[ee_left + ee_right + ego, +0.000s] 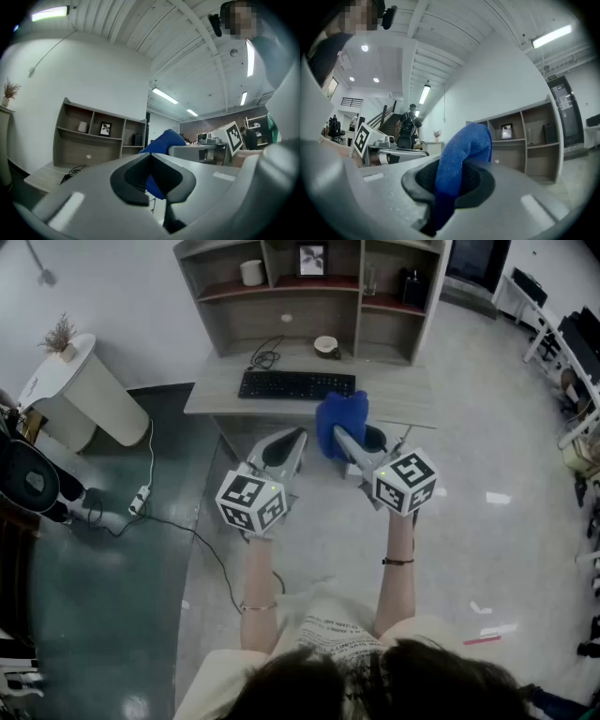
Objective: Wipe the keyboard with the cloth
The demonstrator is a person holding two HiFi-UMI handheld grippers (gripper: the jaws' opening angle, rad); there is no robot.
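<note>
Right claw [342, 439] clamps cloth [342, 413]; keyboard [291, 385], cup [325, 345] beyond.

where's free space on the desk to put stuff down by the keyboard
Bare desk lies left of the keyboard; a wider patch lies right of it, partly hidden by the cloth. Behind the keyboard it is crowded: cable and cup.

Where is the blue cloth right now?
The blue cloth is pinched in the right gripper, up in the air. In the head view it shows near the middle, by the right end of the keyboard on the desk.
</note>
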